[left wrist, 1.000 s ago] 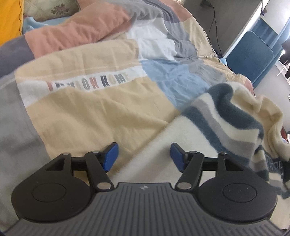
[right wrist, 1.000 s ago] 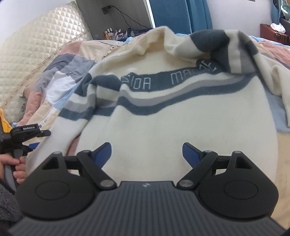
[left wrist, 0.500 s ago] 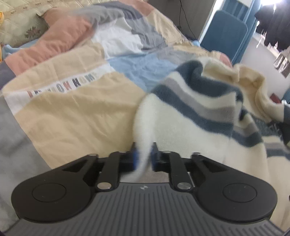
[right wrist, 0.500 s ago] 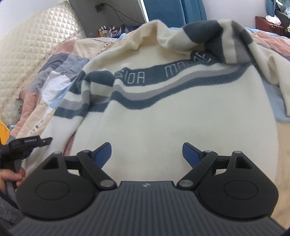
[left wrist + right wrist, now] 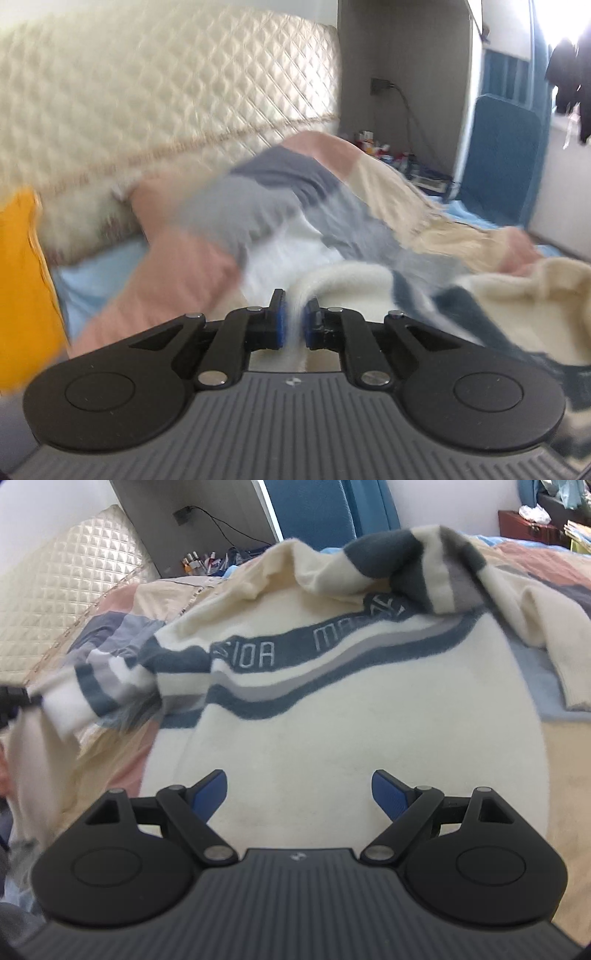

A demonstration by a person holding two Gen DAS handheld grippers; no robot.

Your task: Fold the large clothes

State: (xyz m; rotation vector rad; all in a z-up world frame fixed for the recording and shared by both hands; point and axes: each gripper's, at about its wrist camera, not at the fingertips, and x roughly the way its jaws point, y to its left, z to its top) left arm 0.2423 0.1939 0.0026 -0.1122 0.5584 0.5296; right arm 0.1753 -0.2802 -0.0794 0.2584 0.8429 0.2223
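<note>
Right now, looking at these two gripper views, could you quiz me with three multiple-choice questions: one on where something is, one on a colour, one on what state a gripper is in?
1. Where does the sweater lie?
A. on a patchwork quilt on the bed
B. on a wooden floor
C. over a chair back

2. What colour is the band carrying the lettering across the sweater's chest?
A. red
B. dark blue
C. yellow

3. How do the two grippers stand?
A. both open
B. the left gripper shut on the sweater's sleeve, the right gripper open
C. both shut on nothing

Answers:
1. A, the quilt's pink, grey and cream patches show around the sweater.
2. B, the band with pale letters is dark blue.
3. B, white cloth is pinched between the left pads; the right jaws gape above the sweater's body, holding nothing.
</note>
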